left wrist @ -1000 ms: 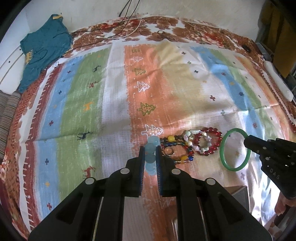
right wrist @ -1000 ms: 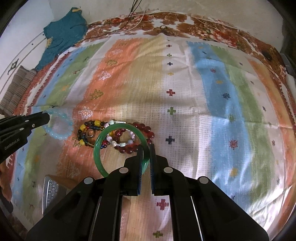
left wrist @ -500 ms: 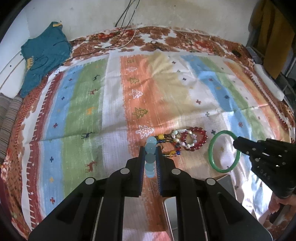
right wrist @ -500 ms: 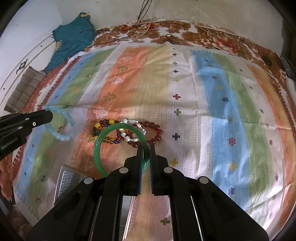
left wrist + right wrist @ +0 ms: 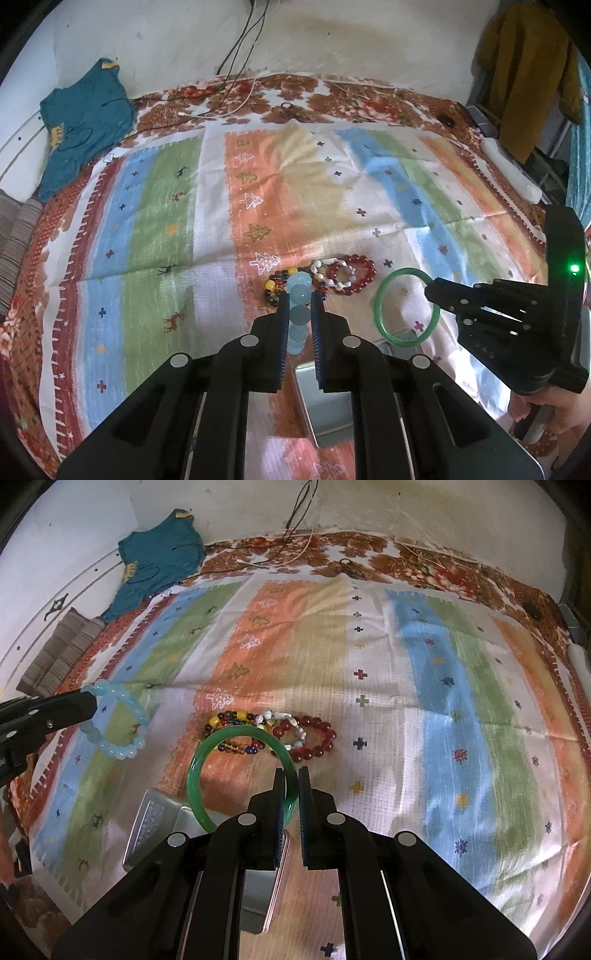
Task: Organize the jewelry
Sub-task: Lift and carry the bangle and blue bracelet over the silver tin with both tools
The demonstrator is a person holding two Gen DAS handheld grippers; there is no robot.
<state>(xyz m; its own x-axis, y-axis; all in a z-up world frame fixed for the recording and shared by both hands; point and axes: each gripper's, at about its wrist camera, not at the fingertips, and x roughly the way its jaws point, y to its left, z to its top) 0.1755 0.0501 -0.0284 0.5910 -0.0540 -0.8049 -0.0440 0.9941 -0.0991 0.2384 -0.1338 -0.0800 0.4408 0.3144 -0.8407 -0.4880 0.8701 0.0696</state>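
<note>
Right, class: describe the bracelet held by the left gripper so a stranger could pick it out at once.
Start at the striped cloth and find the heap of beaded bracelets on its orange band. Left of it, the left gripper holds up the pale blue bracelet. Its large, milky, single-colour beads differ from the heap's mixed and red beads and the smooth green bangle.

Both wrist views look forward and down from above the striped cloth (image 5: 303, 177), sharing its bracelet pile (image 5: 269, 734).

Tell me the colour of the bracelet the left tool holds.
Pale translucent blue bracelet in the left tool; clearest in the right wrist view.
</note>
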